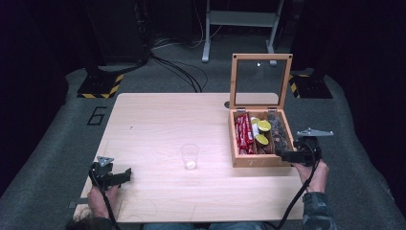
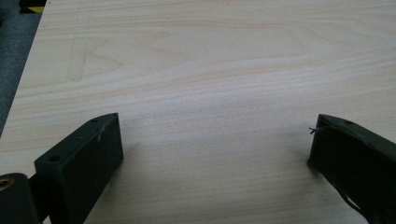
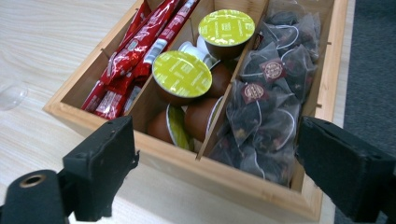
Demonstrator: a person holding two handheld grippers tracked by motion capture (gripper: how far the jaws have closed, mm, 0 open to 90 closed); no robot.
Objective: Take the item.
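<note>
A wooden box (image 1: 258,161) stands at the table's right side, its glass lid (image 1: 261,79) raised upright. In the right gripper view its left compartment holds red sachets (image 3: 135,56), the middle one brown capsules with yellow-green lids (image 3: 182,74), and the right one clear tea bags (image 3: 271,93). My right gripper (image 1: 283,156) hovers at the box's near right corner. It (image 3: 215,133) is open, with nothing between its jaws. A clear plastic cup (image 1: 189,156) stands mid-table. At the front left, my left gripper (image 1: 128,175) is open over bare wood (image 2: 210,70).
The light wooden table (image 1: 158,120) stands on grey carpet marked with a "6" (image 1: 97,115). Hazard-striped bases (image 1: 100,86) and a grey stand (image 1: 239,21) with cables lie beyond the far edge. The cup's rim (image 3: 11,95) shows left of the box.
</note>
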